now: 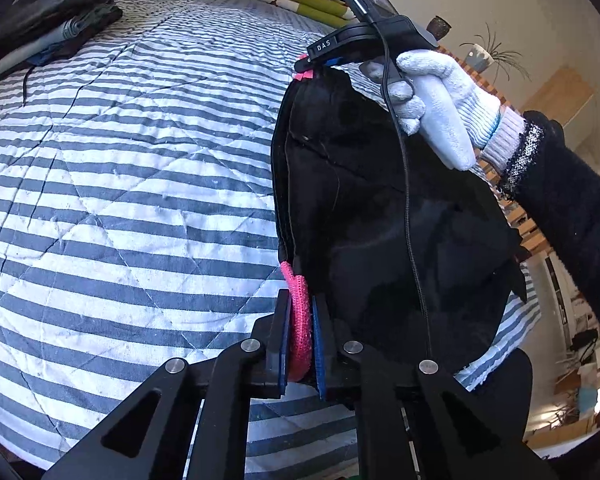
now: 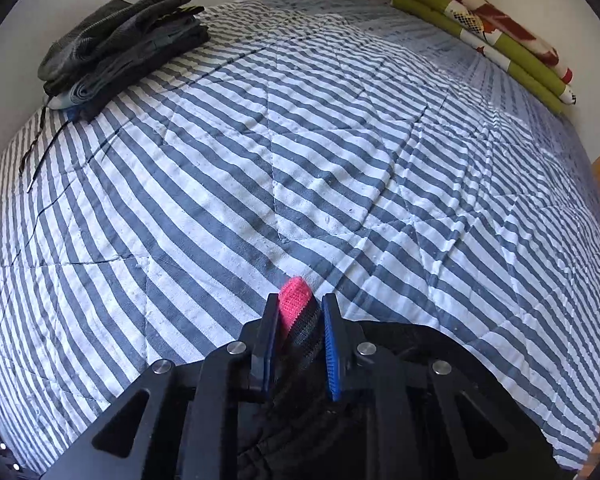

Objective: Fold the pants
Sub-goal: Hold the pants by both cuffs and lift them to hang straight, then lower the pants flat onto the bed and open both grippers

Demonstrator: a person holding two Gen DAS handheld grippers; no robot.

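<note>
**Pants lifted by waistband, not yet laid out**

Striped quilt (image 2: pixel 300 140) fills both views; stack of folded clothes (image 2: pixel 120 44) upper left. Black pants (image 1: pixel 380 220) hang right of centre in the left view, off the bed. Left gripper (image 1: pixel 300 332) pinches the pink waistband (image 1: pixel 298 312); right gripper (image 2: pixel 298 320) pinches its other end. Judgement: lift-and-spread step. Next: lower the pants flat onto the quilt.

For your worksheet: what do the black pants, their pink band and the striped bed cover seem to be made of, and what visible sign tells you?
Black pants: soft, matte, fleece-like fabric, probably; it drapes in limp folds without shine.
Pink band: knitted elastic, likely; a ribbed weave shows.
Striped bed cover: quilted woven cotton, apparently; stitched diamond lines and a faintly fuzzy surface.
</note>
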